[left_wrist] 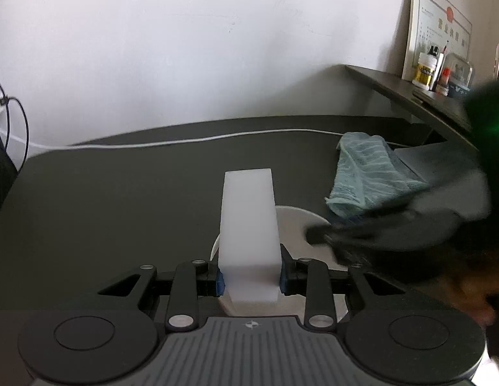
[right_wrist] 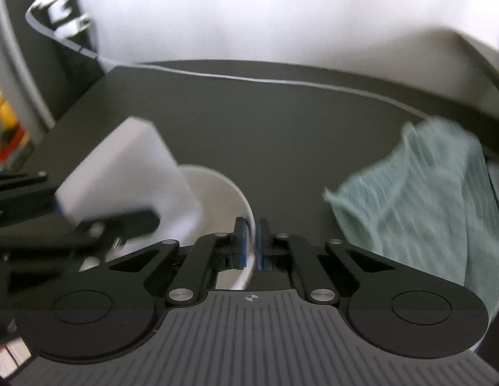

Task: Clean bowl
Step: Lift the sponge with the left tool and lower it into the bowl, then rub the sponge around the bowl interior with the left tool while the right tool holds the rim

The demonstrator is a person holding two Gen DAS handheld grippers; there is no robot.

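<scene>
A white sponge block (left_wrist: pixel 249 225) stands up between the blue pads of my left gripper (left_wrist: pixel 251 278), which is shut on it. Behind and under the block sits the white bowl (left_wrist: pixel 296 217) on the dark table. In the right wrist view my right gripper (right_wrist: pixel 252 241) is shut on the bowl's rim (right_wrist: pixel 249 215), one pad inside and one outside. There the sponge (right_wrist: pixel 127 167) tilts over the bowl (right_wrist: pixel 217 189) from the left, held by the blurred left gripper (right_wrist: pixel 98 222). The right gripper (left_wrist: pixel 362 238) appears blurred at the bowl's right side in the left wrist view.
A light blue towel (left_wrist: pixel 365 173) lies crumpled right of the bowl, also the towel (right_wrist: pixel 436 199) in the right wrist view. A white cable (left_wrist: pixel 185 140) runs along the table's far edge. A shelf (left_wrist: pixel 410 93) at the right carries small bottles (left_wrist: pixel 425 72). The wall is close behind.
</scene>
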